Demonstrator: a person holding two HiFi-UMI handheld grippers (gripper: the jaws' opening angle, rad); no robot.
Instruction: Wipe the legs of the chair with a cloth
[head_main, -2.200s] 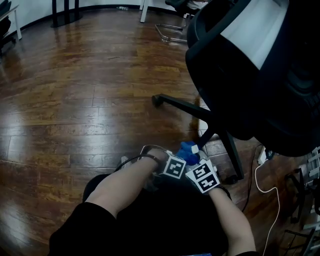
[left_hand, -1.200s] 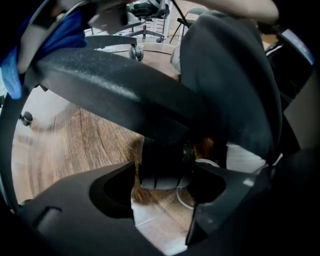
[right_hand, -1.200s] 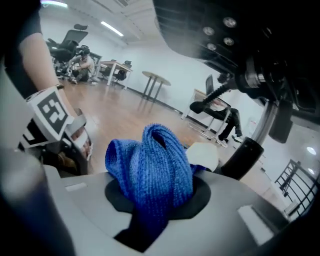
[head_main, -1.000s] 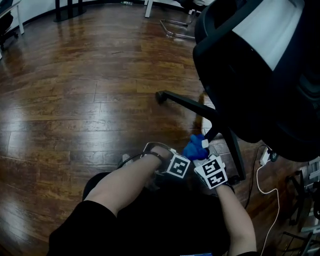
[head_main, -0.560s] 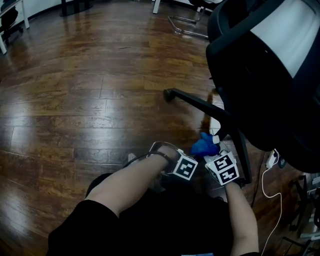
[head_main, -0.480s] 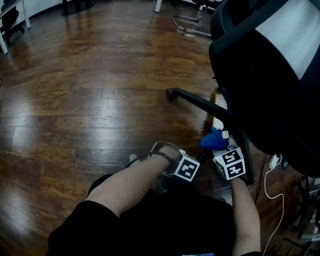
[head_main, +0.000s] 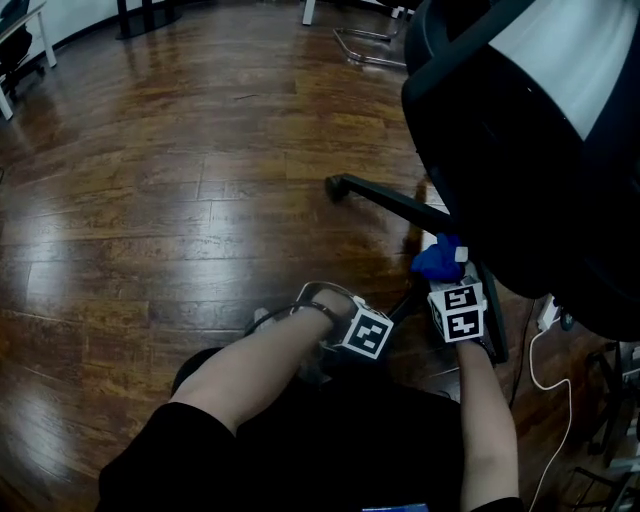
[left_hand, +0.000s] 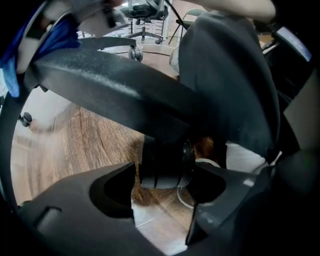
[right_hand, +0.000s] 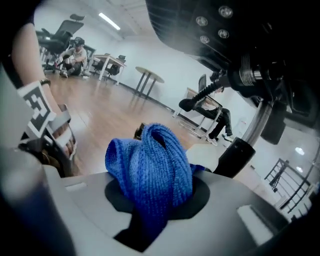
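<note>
The black office chair (head_main: 520, 130) fills the upper right of the head view. One chair leg (head_main: 385, 203) runs left to a caster, another (head_main: 488, 315) runs toward me. My right gripper (head_main: 452, 288) is shut on a bunched blue cloth (head_main: 438, 260), which lies against the hub where the legs meet. In the right gripper view the cloth (right_hand: 150, 167) bulges out of the right gripper (right_hand: 150, 212), beside the chair column (right_hand: 235, 157). My left gripper (head_main: 365, 335) sits low beside it, open (left_hand: 164, 192), under a chair leg (left_hand: 115, 90), with a caster (left_hand: 165, 167) just beyond the jaws.
Dark wooden floor (head_main: 180, 200) spreads to the left. A white power strip (head_main: 546, 316) and its white cable (head_main: 545, 385) lie right of the chair base. A metal rack (head_main: 620, 400) stands at the right edge. Another chair's chrome base (head_main: 365, 45) is far back.
My right gripper has carried the blue cloth up and to the right, from near my knees to the chair's hub. The left gripper has shifted only slightly.
</note>
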